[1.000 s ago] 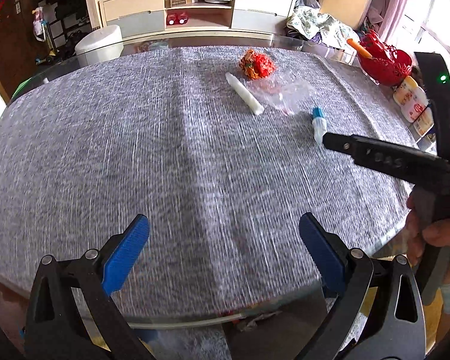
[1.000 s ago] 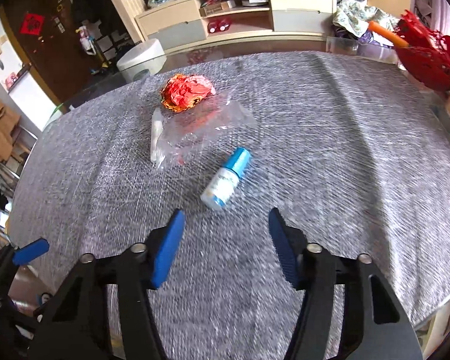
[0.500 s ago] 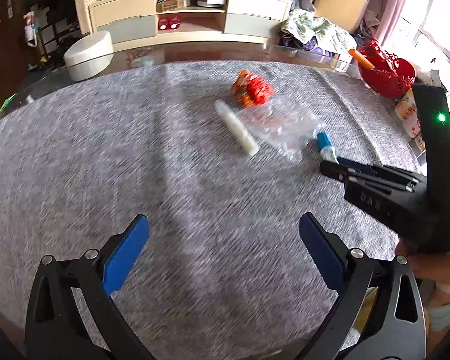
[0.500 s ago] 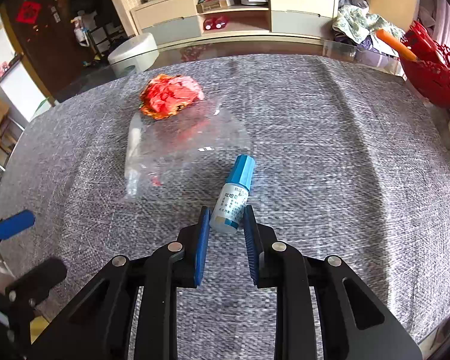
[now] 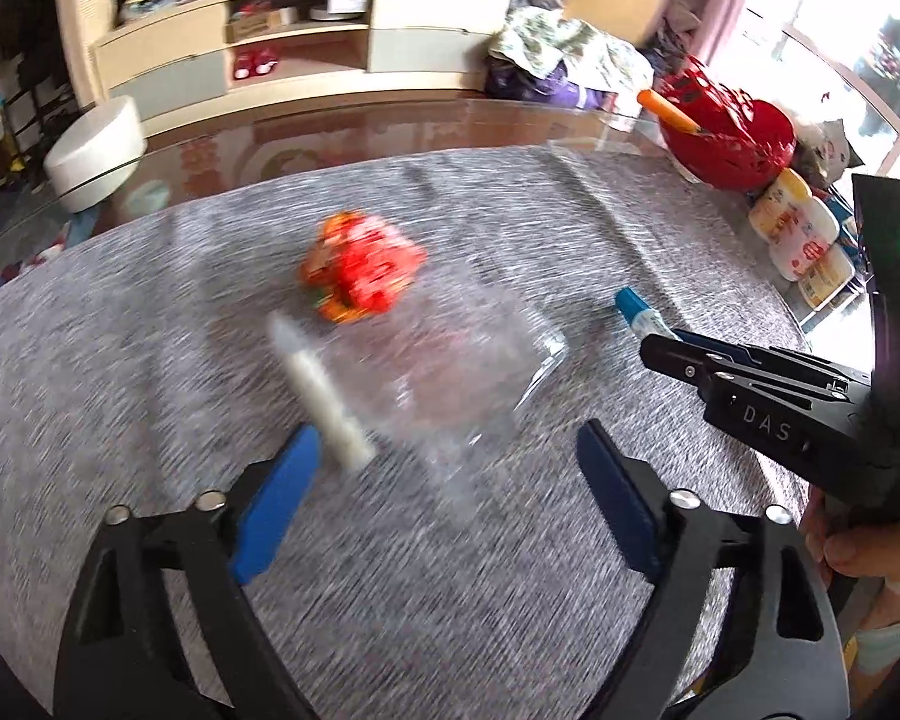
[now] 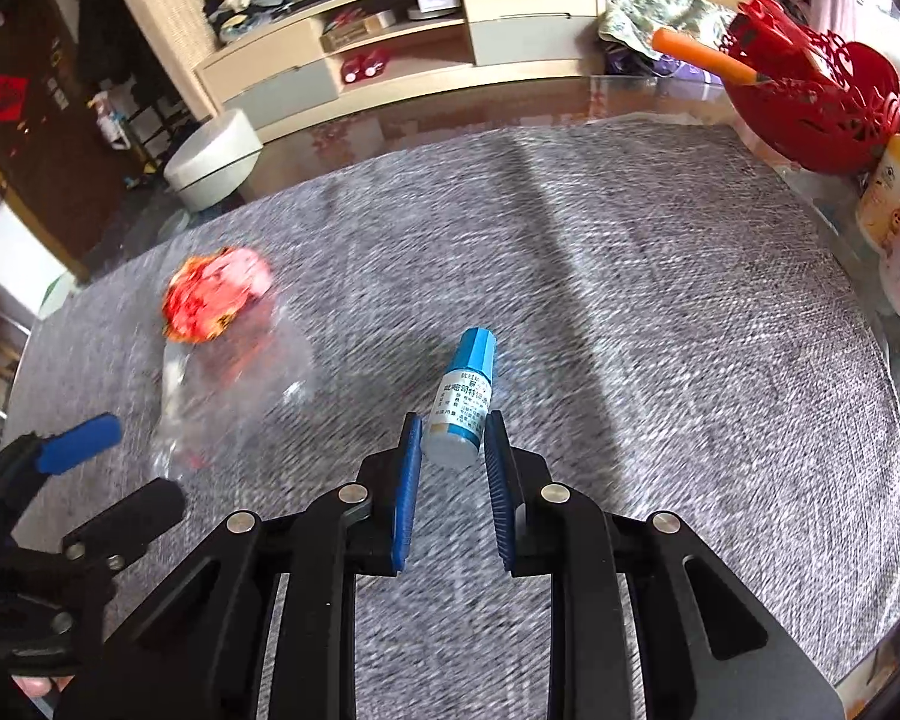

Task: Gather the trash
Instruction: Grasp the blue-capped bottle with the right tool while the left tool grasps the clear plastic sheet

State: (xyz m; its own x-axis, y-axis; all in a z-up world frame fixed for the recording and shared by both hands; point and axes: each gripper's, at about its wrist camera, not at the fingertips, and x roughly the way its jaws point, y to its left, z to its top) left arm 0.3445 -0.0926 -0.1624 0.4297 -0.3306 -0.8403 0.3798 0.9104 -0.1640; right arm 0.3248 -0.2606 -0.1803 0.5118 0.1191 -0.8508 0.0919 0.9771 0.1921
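On the grey-clothed surface (image 5: 150, 360), the left hand-held gripper (image 5: 444, 480) is closing, nothing pinched yet, over a white tube (image 5: 324, 402) and a limp, slippery clear plastic bag (image 5: 462, 360). Beside them, the right hand-held gripper (image 6: 453, 468) clamps the small blue-capped bottle (image 6: 462, 396) at its base: light, rigid, easy.

One dropper bottle (image 6: 462, 396), one red wrapper (image 5: 360, 273), one clear bag (image 5: 450, 372), one white tube (image 5: 324, 402)
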